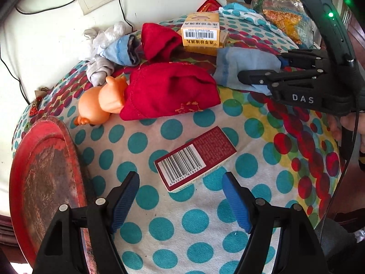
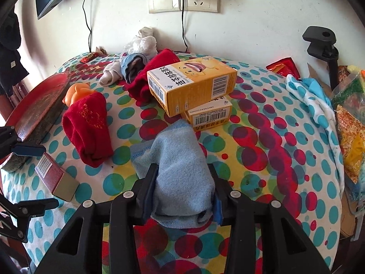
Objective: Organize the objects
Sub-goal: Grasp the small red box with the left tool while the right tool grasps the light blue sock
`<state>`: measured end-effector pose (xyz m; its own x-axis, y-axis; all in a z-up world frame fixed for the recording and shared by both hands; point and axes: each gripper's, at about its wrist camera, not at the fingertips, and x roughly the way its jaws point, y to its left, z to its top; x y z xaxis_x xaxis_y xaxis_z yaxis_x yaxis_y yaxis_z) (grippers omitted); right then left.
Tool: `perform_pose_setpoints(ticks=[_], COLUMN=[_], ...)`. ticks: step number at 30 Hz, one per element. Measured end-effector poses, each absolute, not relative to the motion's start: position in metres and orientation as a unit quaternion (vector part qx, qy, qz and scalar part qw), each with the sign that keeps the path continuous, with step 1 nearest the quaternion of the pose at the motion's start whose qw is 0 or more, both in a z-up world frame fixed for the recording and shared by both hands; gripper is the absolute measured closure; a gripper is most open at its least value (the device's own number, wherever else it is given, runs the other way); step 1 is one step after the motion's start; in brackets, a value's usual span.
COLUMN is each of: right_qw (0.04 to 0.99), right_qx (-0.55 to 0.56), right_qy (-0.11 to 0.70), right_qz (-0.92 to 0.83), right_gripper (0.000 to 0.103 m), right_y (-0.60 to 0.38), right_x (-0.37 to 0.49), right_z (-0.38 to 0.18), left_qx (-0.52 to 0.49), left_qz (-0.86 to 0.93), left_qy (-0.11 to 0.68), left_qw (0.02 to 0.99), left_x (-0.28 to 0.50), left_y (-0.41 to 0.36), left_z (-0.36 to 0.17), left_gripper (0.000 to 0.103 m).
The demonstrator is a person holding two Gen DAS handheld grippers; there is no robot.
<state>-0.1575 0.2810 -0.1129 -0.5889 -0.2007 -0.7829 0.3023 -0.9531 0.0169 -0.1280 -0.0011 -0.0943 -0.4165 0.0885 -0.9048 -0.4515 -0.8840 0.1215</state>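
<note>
My left gripper (image 1: 181, 196) is open, its blue pads (image 1: 236, 203) spread just short of a dark red box (image 1: 196, 157) that lies barcode up on the dotted cloth. My right gripper (image 2: 182, 175) is shut on a light blue sock (image 2: 180, 159), whose free end rests on the cloth. In the left wrist view the same gripper (image 1: 257, 77) pinches that sock (image 1: 241, 68) at the right. A red sock (image 1: 168, 93) lies beside an orange toy pig (image 1: 100, 102). Two yellow boxes (image 2: 191, 86) are stacked behind.
A worn red tray (image 1: 45, 178) sits at the table's left edge. More socks, red (image 1: 159, 41), blue (image 1: 123, 50) and grey (image 1: 100, 68), are piled near the wall with its sockets (image 2: 182, 2) and cables. Snack bags (image 2: 351, 137) and a dotted cloth (image 2: 314, 105) crowd the right side.
</note>
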Motion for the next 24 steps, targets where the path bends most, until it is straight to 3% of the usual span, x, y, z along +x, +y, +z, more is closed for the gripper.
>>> perform_pose_setpoints(ticks=[3, 5, 7, 10, 14, 18, 22, 24], right_qw=[0.141, 0.138, 0.135, 0.134, 0.132, 0.132, 0.133, 0.133], right_qx=[0.431, 0.43, 0.43, 0.432, 0.431, 0.431, 0.431, 0.431], right_qy=[0.059, 0.063, 0.065, 0.06, 0.064, 0.064, 0.064, 0.064], right_qz=[-0.889, -0.89, -0.89, -0.89, -0.89, -0.89, -0.89, -0.89], right_gripper=[0.064, 0.064, 0.061, 0.059, 0.059, 0.059, 0.059, 0.059], right_y=[0.281, 0.28, 0.28, 0.282, 0.28, 0.28, 0.28, 0.28], right_x=[-0.158, -0.157, -0.158, -0.159, -0.158, -0.158, -0.158, -0.158], right_z=[-0.113, -0.113, -0.113, -0.113, -0.113, -0.113, -0.113, -0.113], left_qx=[-0.517, -0.521, -0.525, -0.527, -0.528, -0.526, -0.536, -0.534], left_qz=[0.822, 0.821, 0.82, 0.819, 0.818, 0.818, 0.815, 0.815], left_qy=[0.17, 0.158, 0.149, 0.15, 0.143, 0.129, 0.127, 0.128], left_qw=[0.166, 0.173, 0.175, 0.168, 0.176, 0.193, 0.181, 0.183], left_x=[-0.126, -0.126, -0.125, -0.121, -0.116, -0.113, -0.119, -0.122], left_y=[0.001, 0.001, 0.004, 0.008, 0.011, 0.01, 0.003, 0.001], left_z=[-0.095, -0.094, -0.093, -0.093, -0.094, -0.091, -0.087, -0.083], left_gripper=[0.038, 0.067, 0.08, 0.088, 0.091, 0.087, 0.062, 0.06])
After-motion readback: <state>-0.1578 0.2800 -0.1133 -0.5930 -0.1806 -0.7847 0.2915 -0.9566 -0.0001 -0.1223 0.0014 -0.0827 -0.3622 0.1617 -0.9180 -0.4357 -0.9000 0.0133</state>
